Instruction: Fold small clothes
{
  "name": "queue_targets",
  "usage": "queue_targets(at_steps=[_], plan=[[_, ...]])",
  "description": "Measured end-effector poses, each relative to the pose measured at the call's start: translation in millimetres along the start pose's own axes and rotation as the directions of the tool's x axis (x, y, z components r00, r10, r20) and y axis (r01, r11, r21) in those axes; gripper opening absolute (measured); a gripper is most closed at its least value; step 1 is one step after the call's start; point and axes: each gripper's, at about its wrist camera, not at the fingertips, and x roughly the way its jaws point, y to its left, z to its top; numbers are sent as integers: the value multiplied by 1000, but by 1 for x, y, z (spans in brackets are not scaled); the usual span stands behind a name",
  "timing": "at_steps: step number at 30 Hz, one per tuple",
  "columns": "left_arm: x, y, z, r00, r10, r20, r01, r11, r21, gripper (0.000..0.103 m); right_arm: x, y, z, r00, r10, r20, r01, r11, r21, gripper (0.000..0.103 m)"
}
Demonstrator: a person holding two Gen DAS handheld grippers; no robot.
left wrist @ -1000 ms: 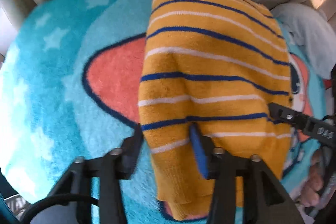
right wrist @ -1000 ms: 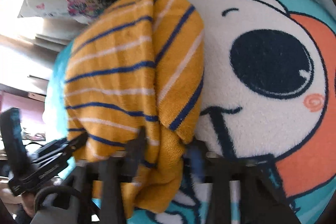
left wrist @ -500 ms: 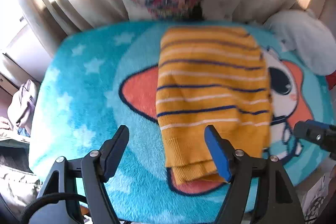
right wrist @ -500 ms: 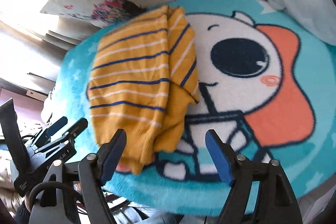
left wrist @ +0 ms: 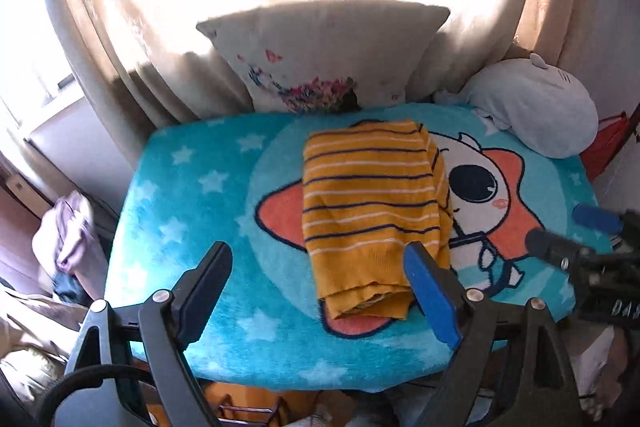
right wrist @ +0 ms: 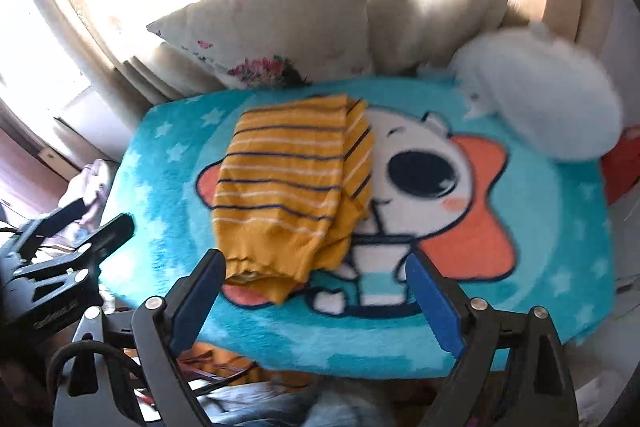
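Left wrist view: striped sweater (left wrist: pixel 372 203) lies beyond spread left claw (left wrist: pixel 320 291).

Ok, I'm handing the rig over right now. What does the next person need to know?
Left tongs: open, holding nothing, raised off the blanket.
Right tongs: open, holding nothing, also raised.
The yellow striped sweater lies folded lengthwise on the blanket in front of the pillow, one sleeve edge showing along its right side.
Left to do: probably fold it across once more, then put it aside.
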Motion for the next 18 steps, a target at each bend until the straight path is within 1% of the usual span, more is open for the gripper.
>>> queue_targets(at_steps=[2, 3, 6, 7, 11, 18], plan=[[-10, 1, 1, 999, 12, 41, -13, 1000, 4, 87, -5, 0, 1, 1000, -14, -2, 14, 1000, 13, 94], [-14, 1, 3, 999, -7, 47, 7, 1000, 2, 87, -8, 1, 2, 1000, -22, -4, 22, 1000, 16, 94], [-21, 6, 5, 998, -52, 42, 53, 998, -15, 88, -13, 5, -1, 999, -32, -7, 32, 999, 8, 94], [-22, 7, 5, 997, -58, 41, 59, 998, -14, 88, -14, 6, -1, 999, -36, -7, 36, 999, 4, 94], [-24, 10, 4, 998, -57, 36, 57, 998, -10, 88, -18, 13, -3, 999, -52, -2, 52, 998, -22, 94], [-24, 10, 1, 997, -64, 36, 64, 998, 4, 88, -25, 17, -4, 997, -79, 5, 79, 997, -15, 94]])
